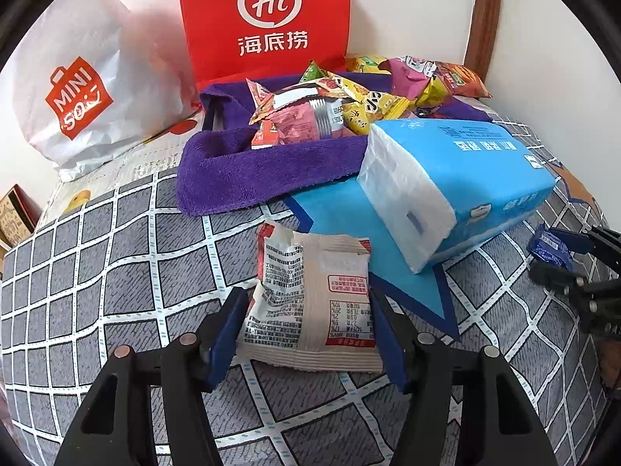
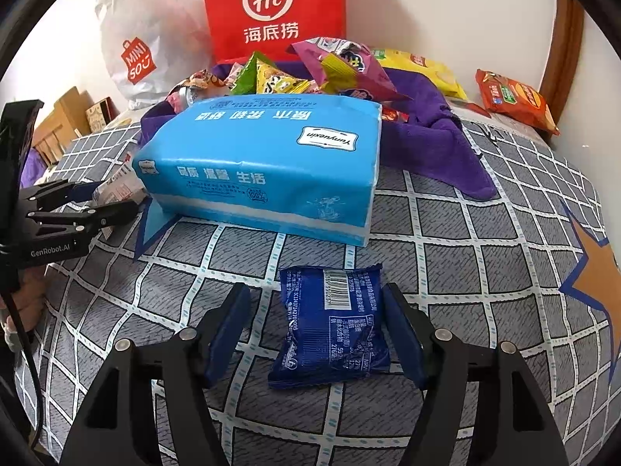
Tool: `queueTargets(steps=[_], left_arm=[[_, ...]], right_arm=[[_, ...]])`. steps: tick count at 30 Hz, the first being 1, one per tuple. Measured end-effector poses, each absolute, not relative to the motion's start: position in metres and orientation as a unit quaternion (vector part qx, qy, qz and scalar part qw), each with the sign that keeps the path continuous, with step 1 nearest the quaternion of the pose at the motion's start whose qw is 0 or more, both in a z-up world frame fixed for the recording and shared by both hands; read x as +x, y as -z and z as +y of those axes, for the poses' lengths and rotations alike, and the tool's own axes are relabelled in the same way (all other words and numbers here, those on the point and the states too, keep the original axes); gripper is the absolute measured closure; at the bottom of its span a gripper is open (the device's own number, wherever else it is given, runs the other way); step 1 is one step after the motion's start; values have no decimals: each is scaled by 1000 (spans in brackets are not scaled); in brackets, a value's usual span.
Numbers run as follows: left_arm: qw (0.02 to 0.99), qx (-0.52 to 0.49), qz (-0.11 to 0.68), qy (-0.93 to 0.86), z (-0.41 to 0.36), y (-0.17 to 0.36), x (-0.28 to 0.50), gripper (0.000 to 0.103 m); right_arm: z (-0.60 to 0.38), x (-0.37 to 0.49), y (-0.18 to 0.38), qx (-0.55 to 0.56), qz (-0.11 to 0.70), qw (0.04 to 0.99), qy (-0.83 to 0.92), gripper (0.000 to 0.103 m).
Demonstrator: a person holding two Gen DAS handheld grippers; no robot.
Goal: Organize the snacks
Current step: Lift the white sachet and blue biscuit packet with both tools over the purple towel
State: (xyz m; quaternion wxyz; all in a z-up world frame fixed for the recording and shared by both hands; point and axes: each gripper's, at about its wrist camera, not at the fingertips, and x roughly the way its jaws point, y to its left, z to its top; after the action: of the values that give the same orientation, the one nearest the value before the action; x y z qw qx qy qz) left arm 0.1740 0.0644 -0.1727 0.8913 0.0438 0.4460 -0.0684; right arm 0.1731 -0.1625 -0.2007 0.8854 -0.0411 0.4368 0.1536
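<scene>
The left claw (image 1: 306, 334) pinches a white snack packet (image 1: 310, 303) and the right claw (image 2: 316, 334) straddles a blue snack packet (image 2: 333, 322), spread, on the checked bed cover (image 2: 446, 233).

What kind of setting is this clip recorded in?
Probably a bedroom at home: the snacks lie on a checked bedsheet, with a wooden frame against a white wall, and shopping bags propped behind.

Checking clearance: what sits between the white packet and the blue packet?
The blue tissue pack lies between them, toward the back. The left wrist view shows the white packet left of it and the blue packet right. Nearer the cameras, only bare bedspread.
</scene>
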Motion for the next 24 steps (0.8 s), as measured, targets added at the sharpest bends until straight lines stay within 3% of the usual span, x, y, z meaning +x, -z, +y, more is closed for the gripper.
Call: queueTargets(steps=[2,5,11,24], left_arm=[[891,38,447,74,65,173,173,43],[890,29,448,85,65,171,172,44],[894,22,437,100,66,162,164,44],[880,-50,457,117,84,139,148,44]], right_arm=[[-165,170,200,-43,433,888,-148,53],[-167,166,195,-43,422,895,-136,55],[-178,153,179,-6,417,901,-116,55],[-173,122,117,-31,375,921,-99,55]])
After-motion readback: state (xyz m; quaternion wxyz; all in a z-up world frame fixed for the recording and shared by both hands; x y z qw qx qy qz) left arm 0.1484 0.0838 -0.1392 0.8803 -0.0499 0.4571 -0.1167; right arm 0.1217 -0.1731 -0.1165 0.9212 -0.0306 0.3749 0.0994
